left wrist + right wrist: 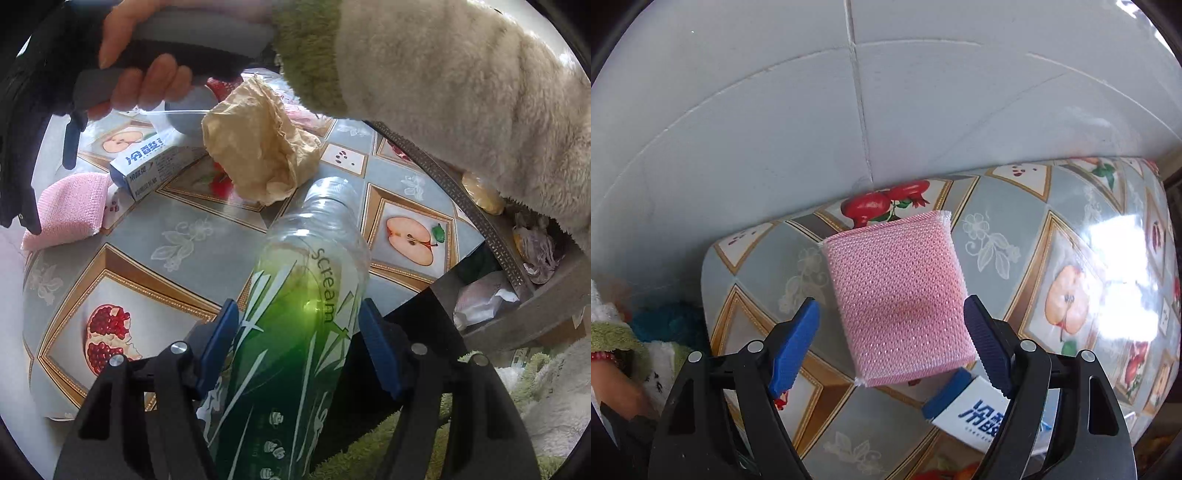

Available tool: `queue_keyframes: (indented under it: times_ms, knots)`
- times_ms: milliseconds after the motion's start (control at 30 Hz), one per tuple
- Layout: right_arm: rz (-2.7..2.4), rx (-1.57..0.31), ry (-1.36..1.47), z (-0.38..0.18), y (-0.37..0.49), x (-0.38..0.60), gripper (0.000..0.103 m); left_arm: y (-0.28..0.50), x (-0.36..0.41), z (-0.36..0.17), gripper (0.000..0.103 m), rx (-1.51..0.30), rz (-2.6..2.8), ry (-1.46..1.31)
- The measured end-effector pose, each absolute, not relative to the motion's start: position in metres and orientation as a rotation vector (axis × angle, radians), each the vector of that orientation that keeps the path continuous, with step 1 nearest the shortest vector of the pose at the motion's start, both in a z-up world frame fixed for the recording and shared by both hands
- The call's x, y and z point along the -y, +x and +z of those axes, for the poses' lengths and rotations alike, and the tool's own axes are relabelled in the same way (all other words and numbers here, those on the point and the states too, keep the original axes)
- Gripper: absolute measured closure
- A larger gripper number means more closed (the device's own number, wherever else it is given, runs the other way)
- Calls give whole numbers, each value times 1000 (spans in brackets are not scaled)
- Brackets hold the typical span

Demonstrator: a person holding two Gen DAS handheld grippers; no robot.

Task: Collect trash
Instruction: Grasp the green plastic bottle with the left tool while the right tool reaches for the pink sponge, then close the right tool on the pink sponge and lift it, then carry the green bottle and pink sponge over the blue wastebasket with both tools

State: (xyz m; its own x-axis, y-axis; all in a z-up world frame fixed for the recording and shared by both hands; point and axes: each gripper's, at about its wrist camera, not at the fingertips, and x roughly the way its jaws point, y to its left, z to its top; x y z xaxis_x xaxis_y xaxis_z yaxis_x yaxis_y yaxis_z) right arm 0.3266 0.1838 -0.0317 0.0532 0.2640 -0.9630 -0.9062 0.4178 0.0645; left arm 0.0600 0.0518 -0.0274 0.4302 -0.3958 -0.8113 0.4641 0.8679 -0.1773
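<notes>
Your surface carries a glossy grey cloth with gold-framed fruit panels, apples and pomegranates; it stands against pale wall tiles. A bin with waste inside sits off the surface edge. The bottle is clear plastic with a green label, lying between the pads of your left tool, which grips it over the surface edge. A crumpled paper lies just beyond it, a box beside that. Your right tool stands open, its pads either side of the pink sponge without pressing it; the sponge rests on the surface near the wall
</notes>
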Motion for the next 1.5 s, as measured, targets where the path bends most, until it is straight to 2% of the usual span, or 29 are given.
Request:
queue_keyframes:
  times_ms: [167,700,800,967,1133,1300,1500]
  knots:
    - [997,-1234,-724,-48,335,-198,21,64,-57,-28,38,-997,-552,54]
    - [938,-1239,-698,-67,357,-202,20,68,-63,-28,39,-1008,-562,10]
    - [935,-1251,-653,-65,360,-200,24,70,-66,-28,39,-1014,-565,-12]
    - [928,-1217,-517,-40,357,-180,26,70,-69,-28,39,-1019,-568,-35]
    - [934,-1119,-316,8,341,-135,27,72,-79,-30,39,-1034,-575,-109]
    - [876,-970,-145,62,296,-67,27,75,-88,-33,40,-1061,-583,-190]
    - [696,-904,15,80,235,31,27,78,-91,-34,40,-1088,-630,-304]
